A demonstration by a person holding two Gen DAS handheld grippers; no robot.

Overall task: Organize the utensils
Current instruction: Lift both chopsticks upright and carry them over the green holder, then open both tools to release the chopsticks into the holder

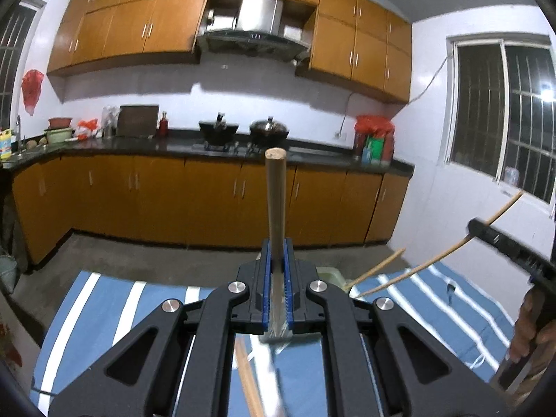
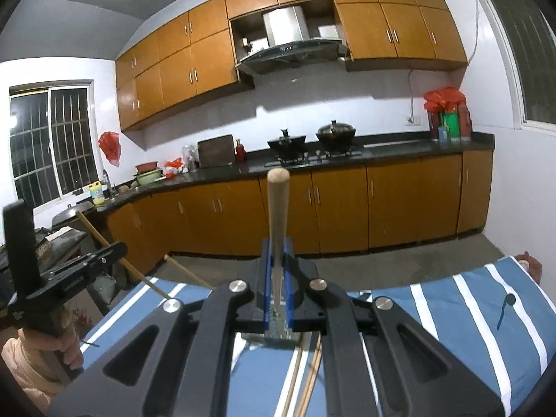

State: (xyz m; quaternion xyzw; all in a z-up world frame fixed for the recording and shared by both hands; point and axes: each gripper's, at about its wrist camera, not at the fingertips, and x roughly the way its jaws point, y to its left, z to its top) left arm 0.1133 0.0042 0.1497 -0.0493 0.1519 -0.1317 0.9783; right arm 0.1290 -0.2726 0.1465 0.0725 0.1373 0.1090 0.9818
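- Both grippers are held up over a table under a blue-and-white striped cloth [image 1: 104, 312], facing orange kitchen cabinets [image 1: 208, 194].
- Left gripper [image 1: 277, 260]: blue pads clamped tight on a wooden-handled utensil [image 1: 275, 201], handle pointing forward and up.
- Loose chopsticks [image 1: 248, 382] lie on the cloth beneath it.
- Right gripper [image 2: 277, 264]: jaws pressed together on a second wooden-handled utensil [image 2: 278, 205], handle likewise forward.
- Two more chopsticks [image 1: 410, 271] jut up between the grippers.
- At far right a small dark spoon [image 2: 505, 307] rests on the cloth.

A wooden-handled utensil [image 1: 275, 205] and another wooden-handled utensil [image 2: 277, 208] each stand clamped, handle end pointing forward.
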